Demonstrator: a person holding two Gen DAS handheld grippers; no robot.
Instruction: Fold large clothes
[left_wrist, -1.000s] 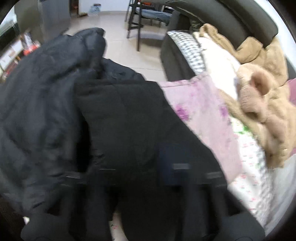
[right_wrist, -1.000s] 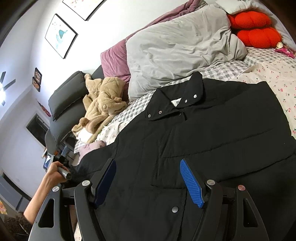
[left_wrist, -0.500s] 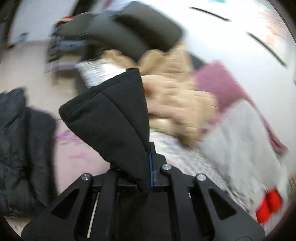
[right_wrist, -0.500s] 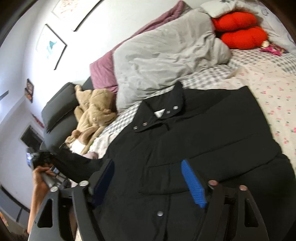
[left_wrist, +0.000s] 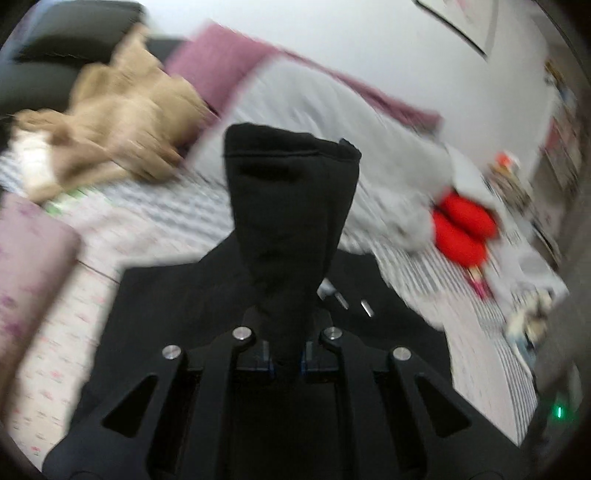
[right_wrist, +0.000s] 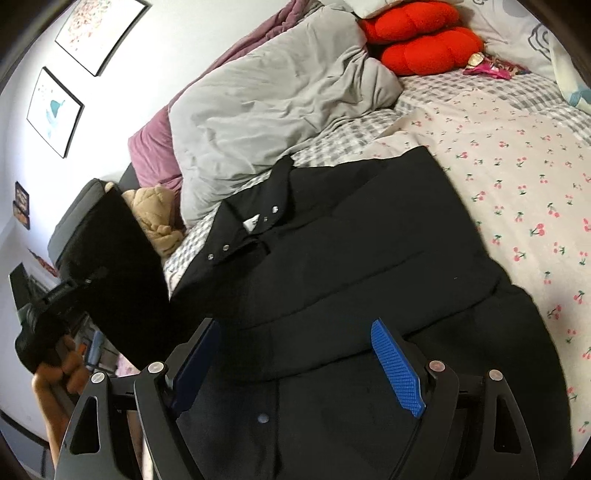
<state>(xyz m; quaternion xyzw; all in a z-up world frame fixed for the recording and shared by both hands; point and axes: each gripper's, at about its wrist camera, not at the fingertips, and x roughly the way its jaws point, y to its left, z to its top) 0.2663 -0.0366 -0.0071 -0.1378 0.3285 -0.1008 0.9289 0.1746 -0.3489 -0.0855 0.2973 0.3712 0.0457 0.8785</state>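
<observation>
Far left in the right wrist view, your left hand (right_wrist: 55, 369) carries the left gripper (left_wrist: 286, 360), its jaws clamped tight on the cuff end of the black sleeve (left_wrist: 291, 206). The sleeve stands up out of the jaws, lifted clear of the bed (right_wrist: 517, 147), its hem uppermost. Just past it lies the tan plush throw (right_wrist: 155, 214), then the grey duvet (right_wrist: 280, 96).

The black padded jacket (right_wrist: 351, 266) lies spread flat on the cherry-print sheet in the middle, collar (right_wrist: 251, 225) with its snaps toward the duvet. Judging by the quilting, it is bulky but light, soft, and springy: folds will likely puff back, so press them down. The shell looks smooth and may slide between the pads, so bite a hem, a cuff or a seam, several layers deep, rather than a flat panel.

Lower centre, your right gripper (right_wrist: 295, 362) hovers over the jacket's front by a snap, its jaws spread wide and holding nothing; they have just been opening further. Beyond it, well apart, sit the red cushions (right_wrist: 421, 40).
</observation>
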